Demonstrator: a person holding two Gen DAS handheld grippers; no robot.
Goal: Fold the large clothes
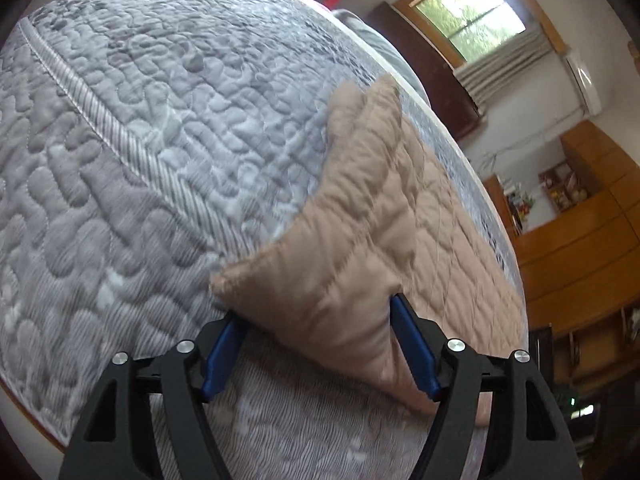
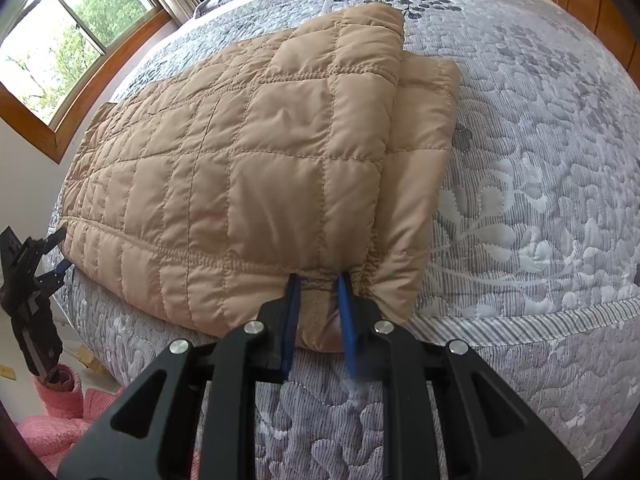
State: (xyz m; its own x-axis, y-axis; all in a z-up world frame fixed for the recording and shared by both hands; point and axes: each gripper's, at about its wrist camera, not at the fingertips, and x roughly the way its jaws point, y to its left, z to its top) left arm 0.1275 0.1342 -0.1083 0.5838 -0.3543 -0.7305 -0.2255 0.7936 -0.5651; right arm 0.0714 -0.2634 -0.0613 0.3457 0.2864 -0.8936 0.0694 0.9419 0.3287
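i have the tan quilted jacket [image 2: 240,160] partly folded on the bed [image 2: 520,200], right gripper [image 2: 318,280] jaws pinching its near edge, left gripper [image 1: 316,312] jaws wide around a corner, more folding left

Tan quilted jacket [image 1: 360,240] corner between wide-spread left hand-held gripper [image 1: 316,324] pads, on grey bedspread [image 1: 140,140].

Motion blur smears the jacket [image 1: 352,248] corner; the right tongs [image 2: 320,284] tips vanish under fabric.

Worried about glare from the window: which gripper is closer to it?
Left. The left gripper is at the end of the tan jacket on the window side; the right gripper clamps the opposite end, farther away.
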